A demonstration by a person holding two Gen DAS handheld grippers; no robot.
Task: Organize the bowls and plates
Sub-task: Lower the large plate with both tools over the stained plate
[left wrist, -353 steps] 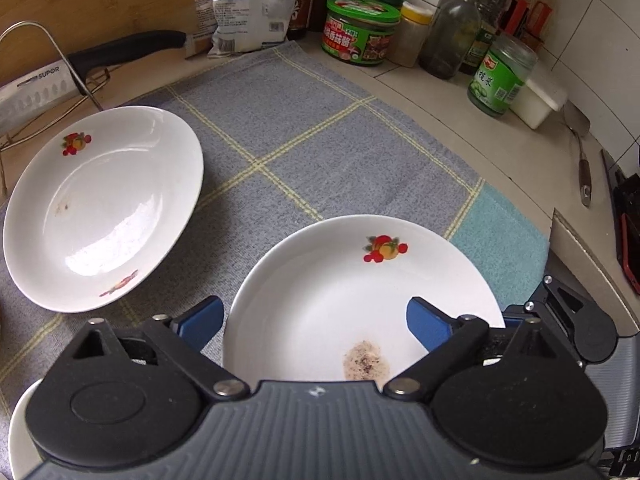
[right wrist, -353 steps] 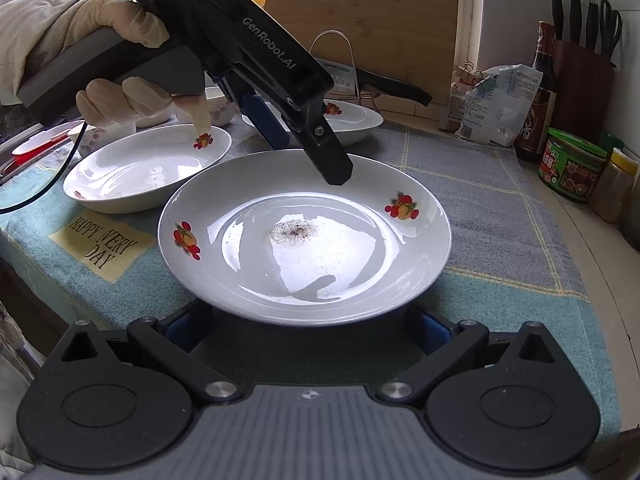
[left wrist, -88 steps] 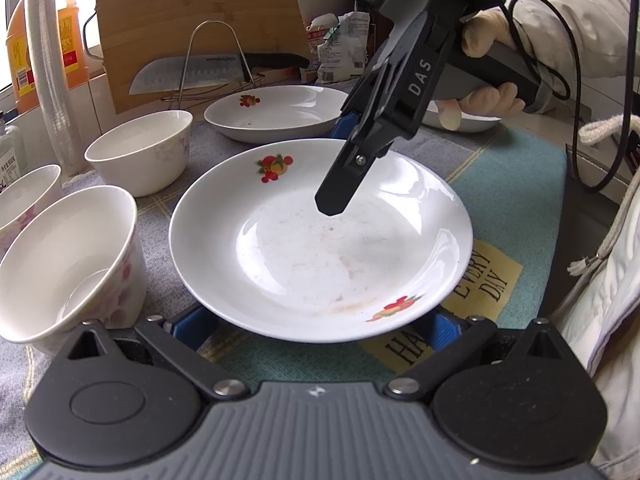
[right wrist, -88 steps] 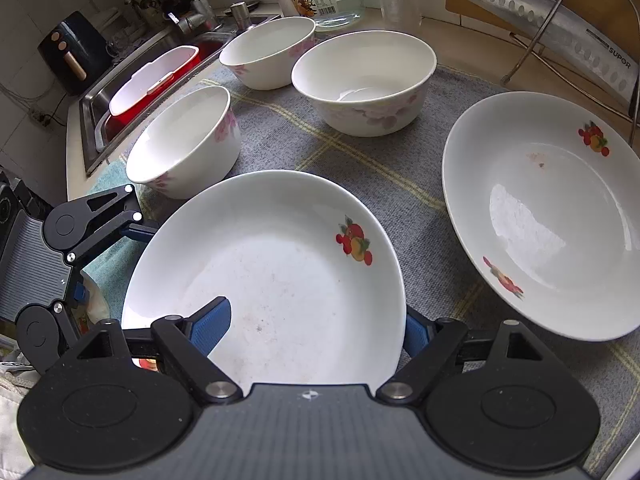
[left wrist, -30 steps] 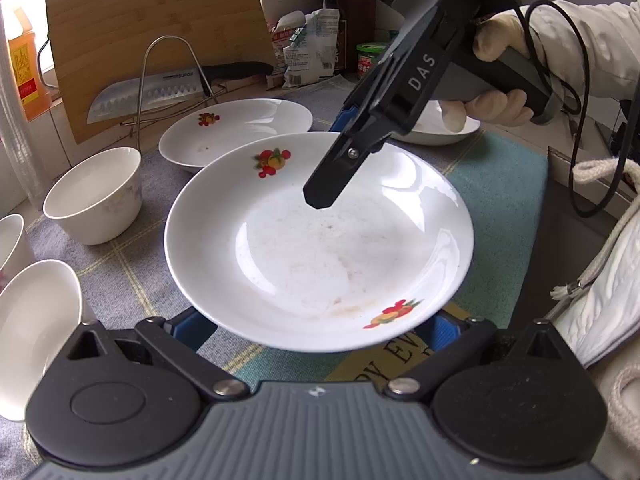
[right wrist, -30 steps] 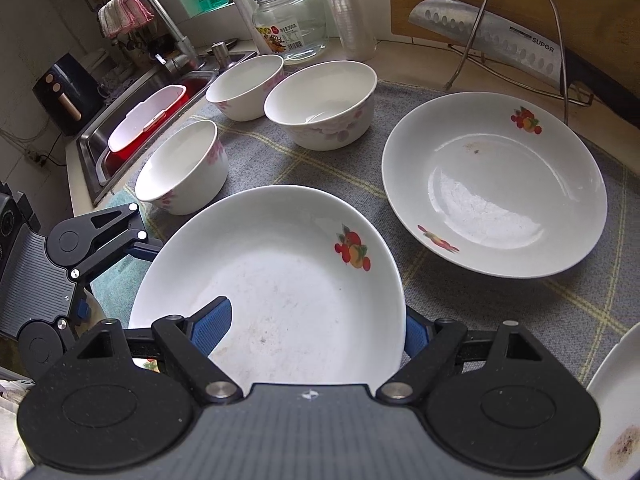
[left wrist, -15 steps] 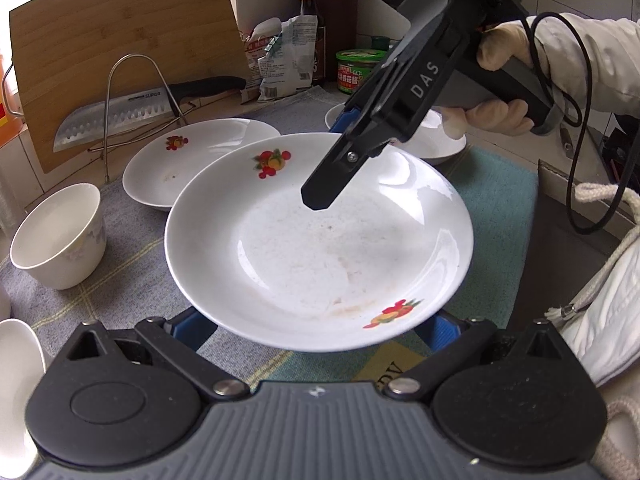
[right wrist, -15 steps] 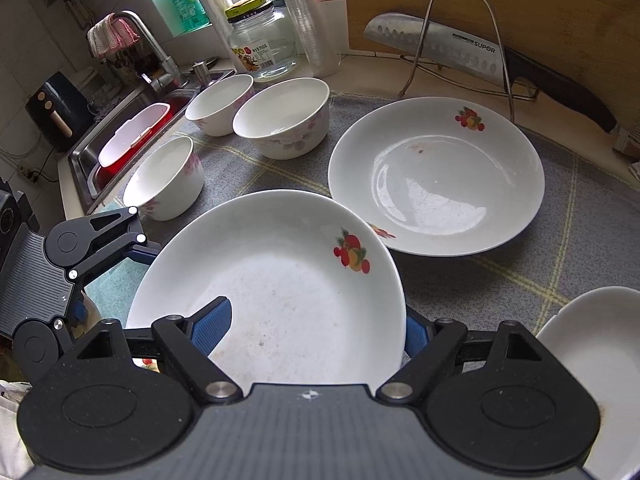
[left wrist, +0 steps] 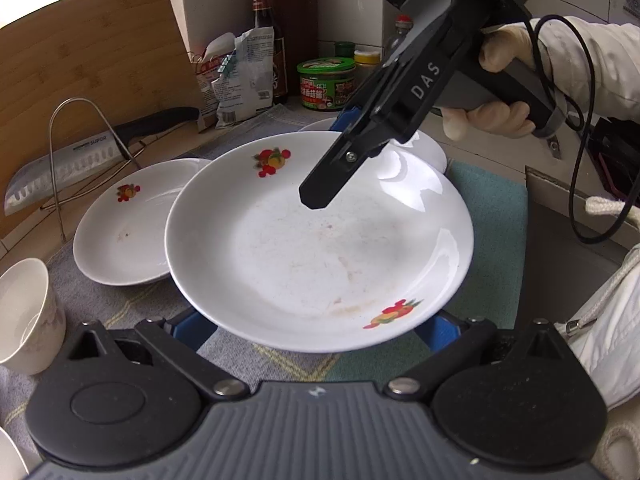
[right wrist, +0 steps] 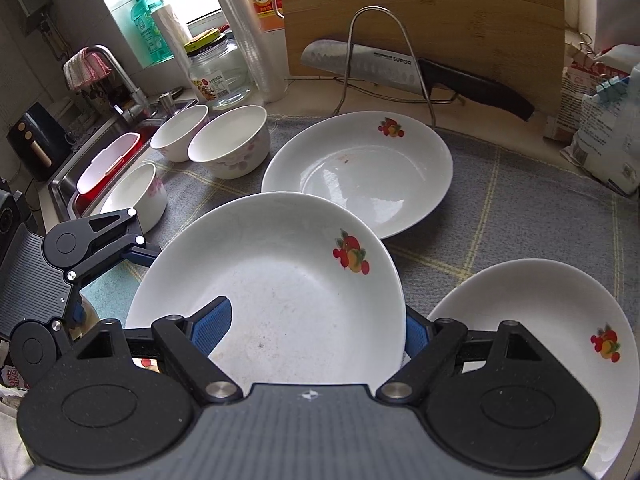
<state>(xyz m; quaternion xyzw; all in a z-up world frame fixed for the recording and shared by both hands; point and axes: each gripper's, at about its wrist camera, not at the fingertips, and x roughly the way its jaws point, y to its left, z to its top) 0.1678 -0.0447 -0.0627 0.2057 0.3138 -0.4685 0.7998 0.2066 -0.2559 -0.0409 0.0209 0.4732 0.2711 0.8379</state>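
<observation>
Right wrist view shows one plate point(right wrist: 280, 280) held up in the air, above the gray cloth point(right wrist: 520, 208). Both claws hold it. The right claw point(right wrist: 316, 326) pinches the near rim, one blue pad on top and one under it. The left claw point(right wrist: 132, 254) has the far rim; in the left wrist view its pads sit under the edge of the plate and look like they hold it too.

Two more plates lie flat on the cloth. One plate point(right wrist: 360, 172) is near the knife rack point(right wrist: 380, 52). The other plate point(right wrist: 540, 320) is close by on the right. No plate sits on another one yet.

Three bowls point(right wrist: 230, 146) stand apart near the sink point(right wrist: 100, 160). None is inside another.

So the tidy-up looks like it has just begun. I think the held plate needs to go down on one of the other plates. Then the last plate needs stacking, and then the bowls.
</observation>
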